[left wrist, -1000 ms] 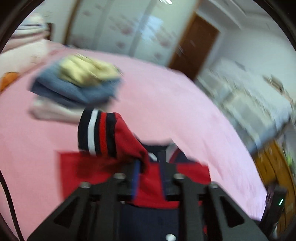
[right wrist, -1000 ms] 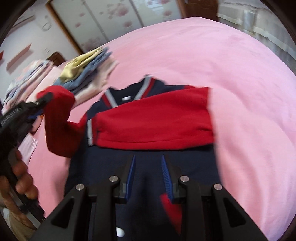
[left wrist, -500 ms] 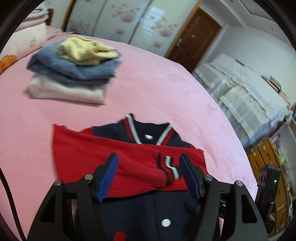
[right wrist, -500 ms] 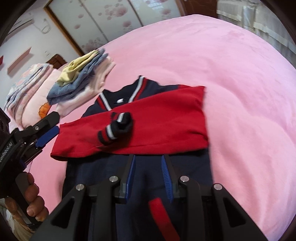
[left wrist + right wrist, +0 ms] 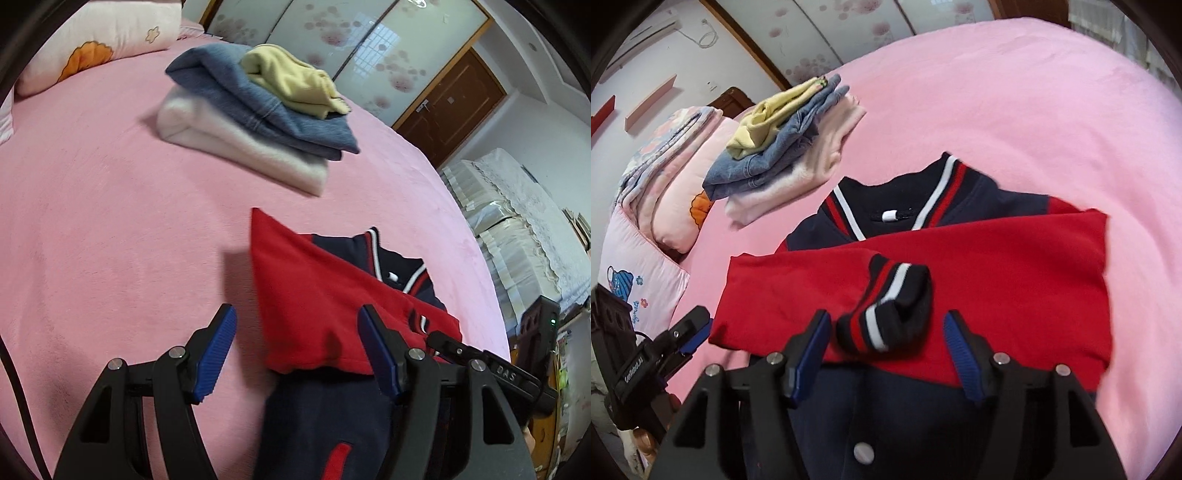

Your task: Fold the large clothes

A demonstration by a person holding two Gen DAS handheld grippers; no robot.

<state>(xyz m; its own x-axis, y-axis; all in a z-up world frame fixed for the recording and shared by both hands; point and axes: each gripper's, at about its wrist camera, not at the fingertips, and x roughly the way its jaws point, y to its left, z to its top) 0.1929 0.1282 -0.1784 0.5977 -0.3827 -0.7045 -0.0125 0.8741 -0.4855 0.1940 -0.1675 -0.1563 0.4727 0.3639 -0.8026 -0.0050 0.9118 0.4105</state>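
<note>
Both pairs of jaws are being held apart with nothing clamped: the left gripper [image 5: 295, 354] is poised over the jacket's [image 5: 997, 280] left side, the right gripper [image 5: 882, 354] over the striped cuff [image 5: 886, 310]. The jacket is lying face up on the pink bed [image 5: 1034, 110], its red sleeves [image 5: 314, 302] crossed over the chest, collar toward the pillow [image 5: 110, 37] edge, near the folded stack [image 5: 258, 110]. The sleeve step is judged done; next, the hem is likely being sought, to be gripped and brought up toward the collar.
</note>
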